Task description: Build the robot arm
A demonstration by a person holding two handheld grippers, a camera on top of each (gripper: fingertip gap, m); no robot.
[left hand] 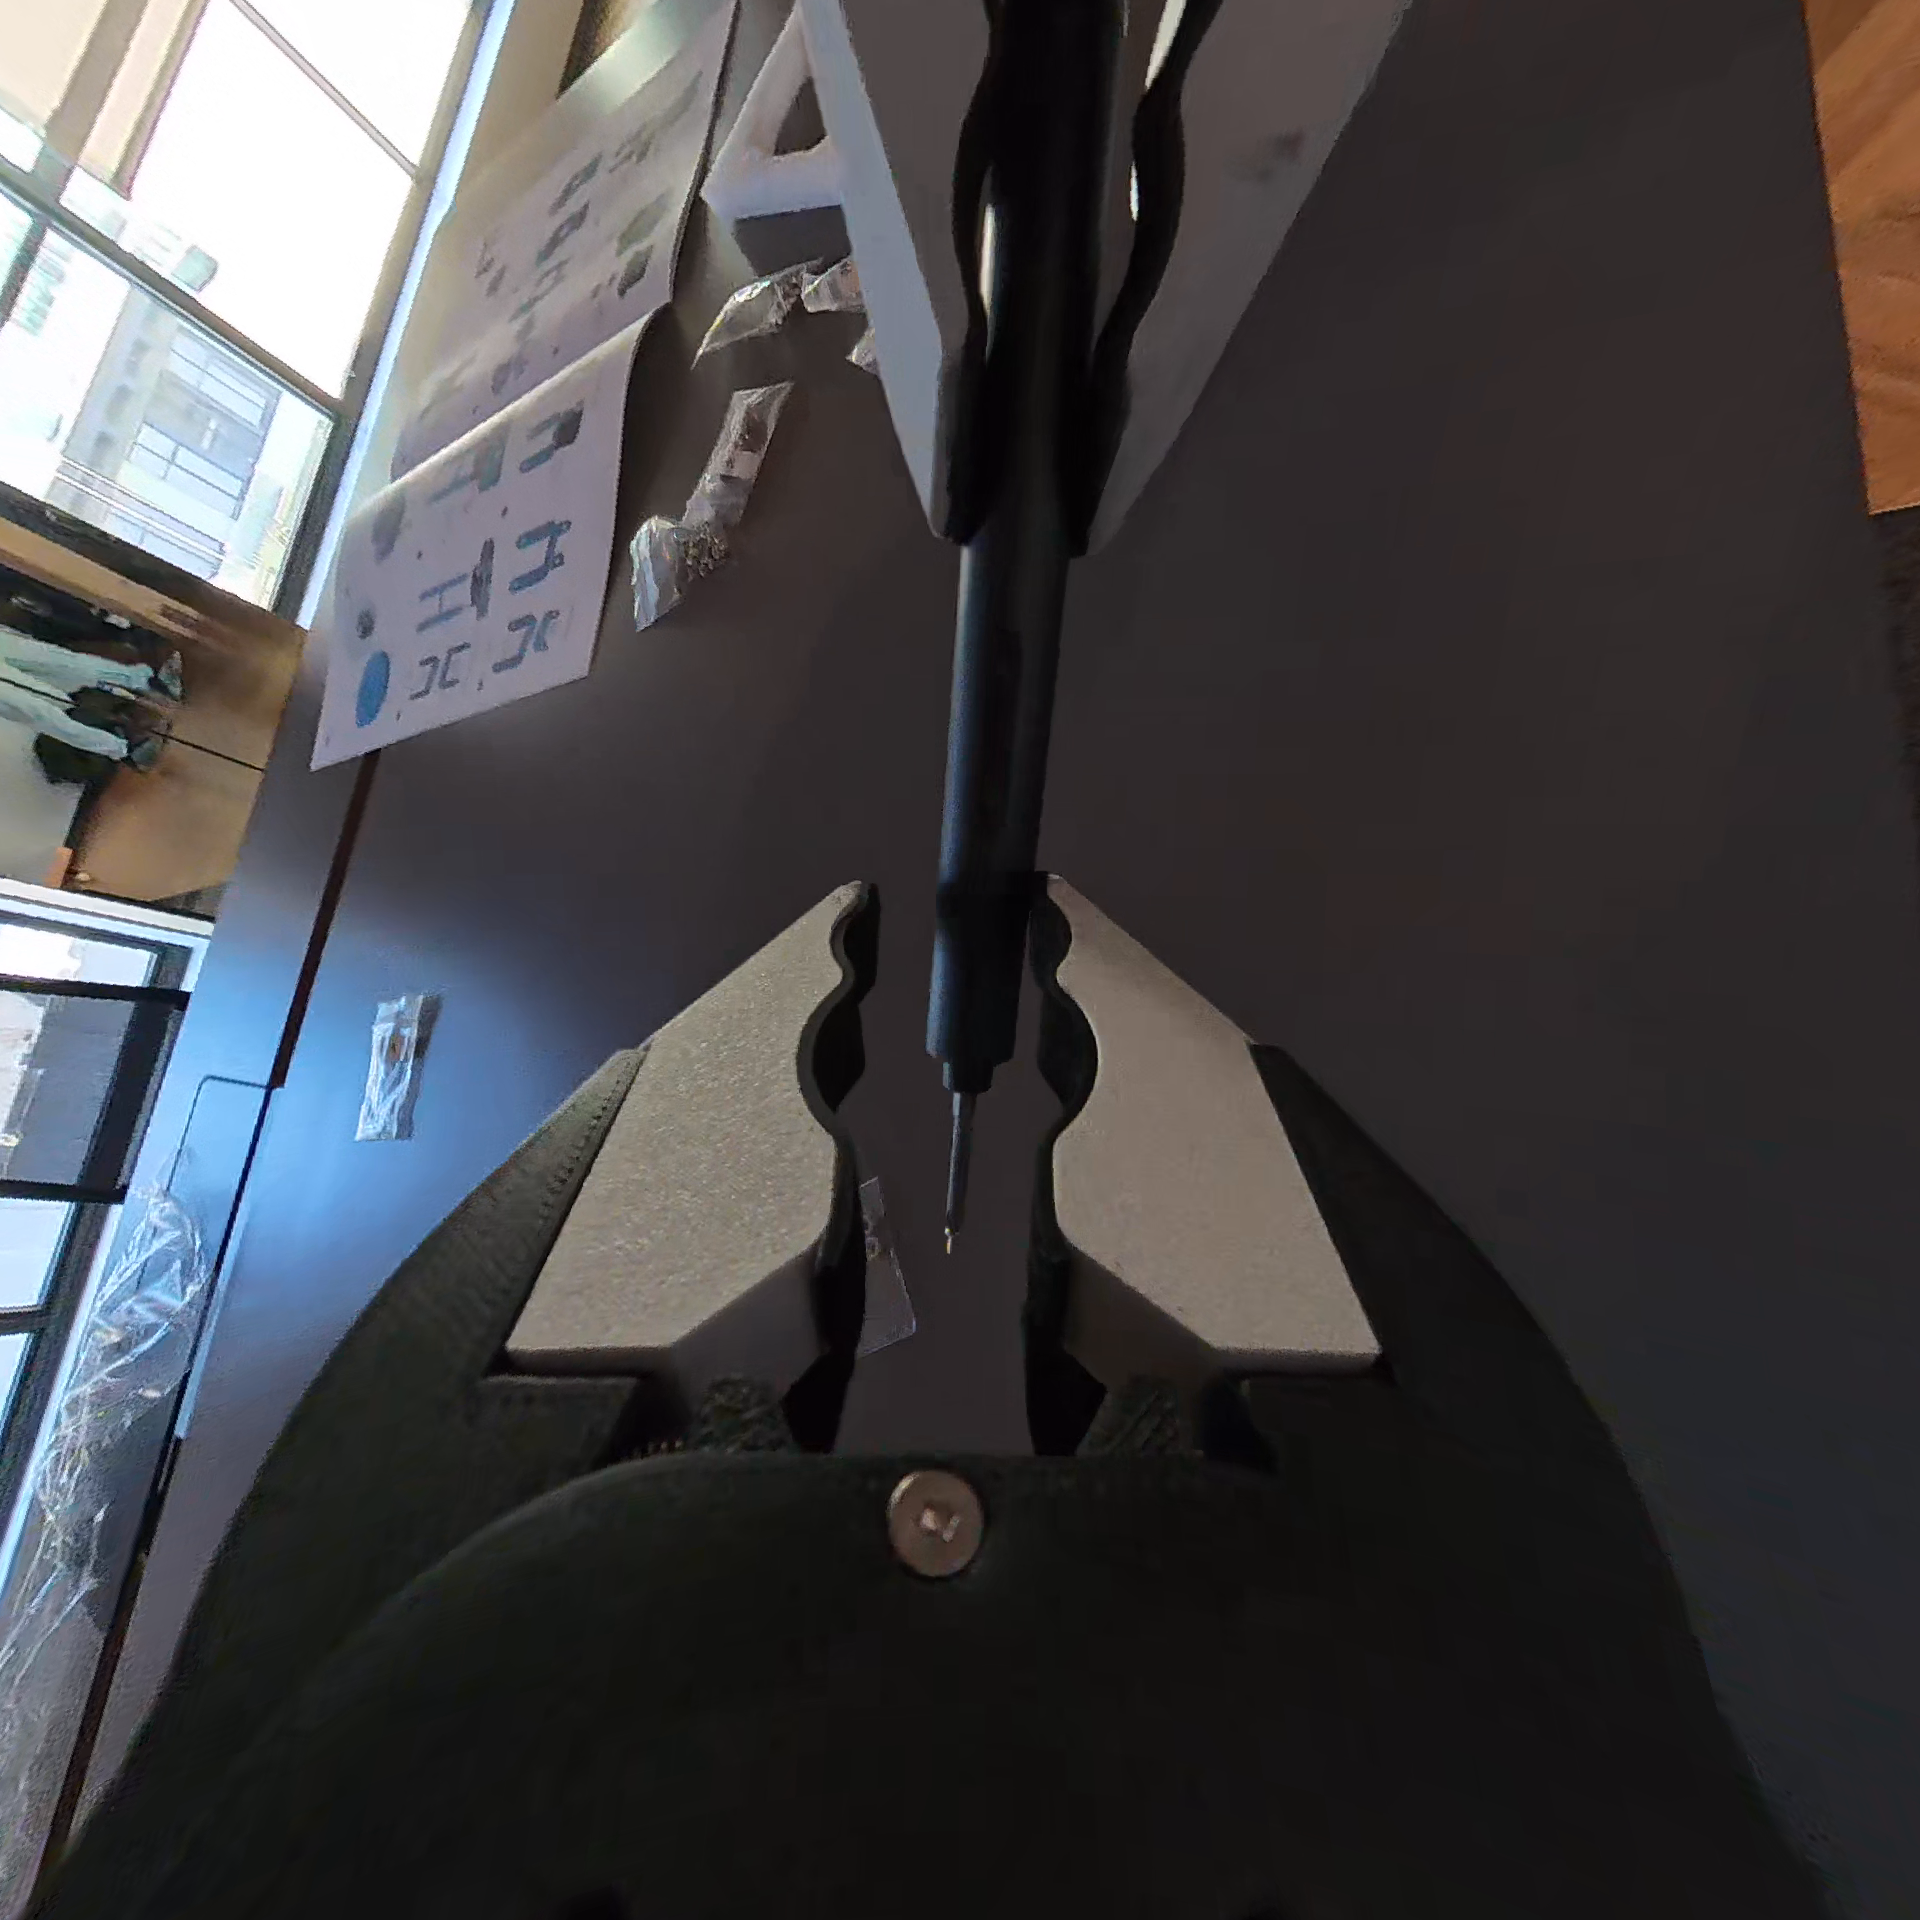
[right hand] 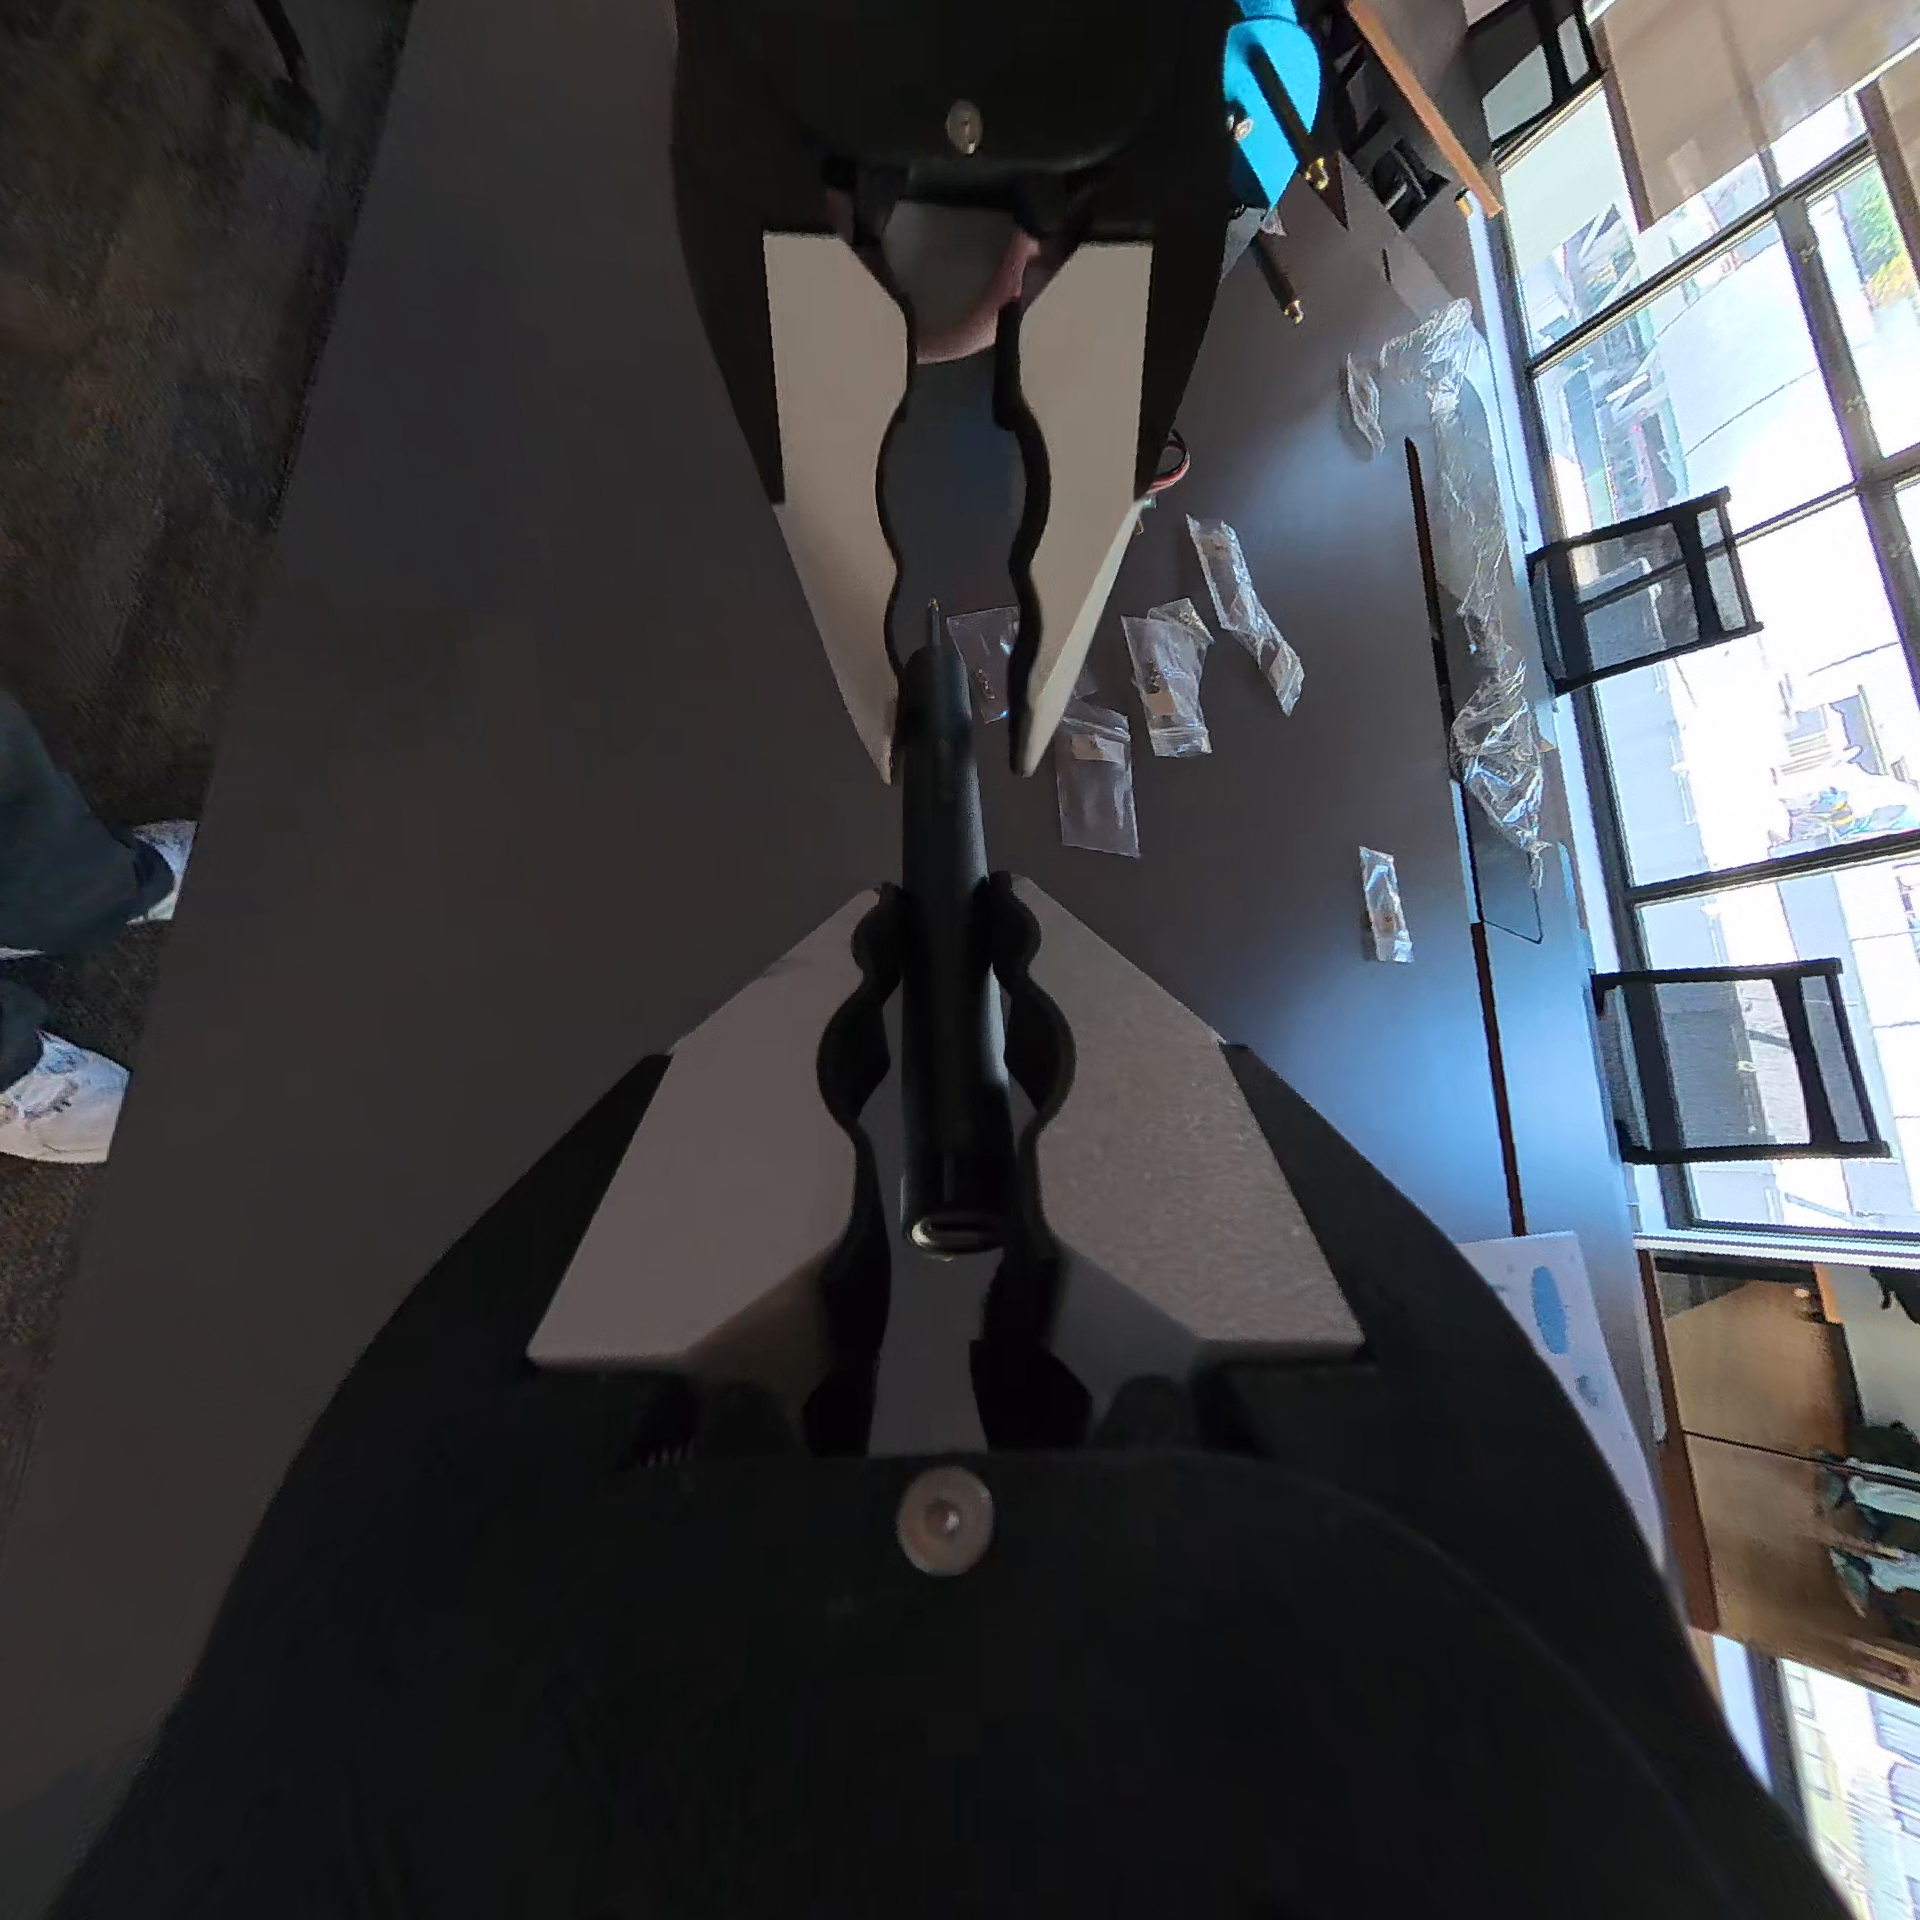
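Observation:
A slim black pen-shaped screwdriver (left hand: 1003,727) with a thin metal bit is held in my right gripper (right hand: 943,894), which is shut on its body (right hand: 940,831). In the left wrist view the right gripper (left hand: 1023,535) comes in from the top and points the tool at me. My left gripper (left hand: 956,894) is open, and the tool's front end and bit lie between its fingers, close to the right finger (left hand: 1164,1143). The right wrist view shows the left gripper (right hand: 956,774) opposite, with the bit tip inside its gap. Both hover over a dark table (left hand: 1455,831).
An open instruction booklet (left hand: 488,520) and several small clear bags of hardware (left hand: 727,478) (right hand: 1164,675) lie on the table. One bag (left hand: 395,1070) lies apart. Crumpled plastic wrap (right hand: 1486,644) and a blue part (right hand: 1273,104) sit near the window edge. A person's shoes (right hand: 62,1091) stand beside the table.

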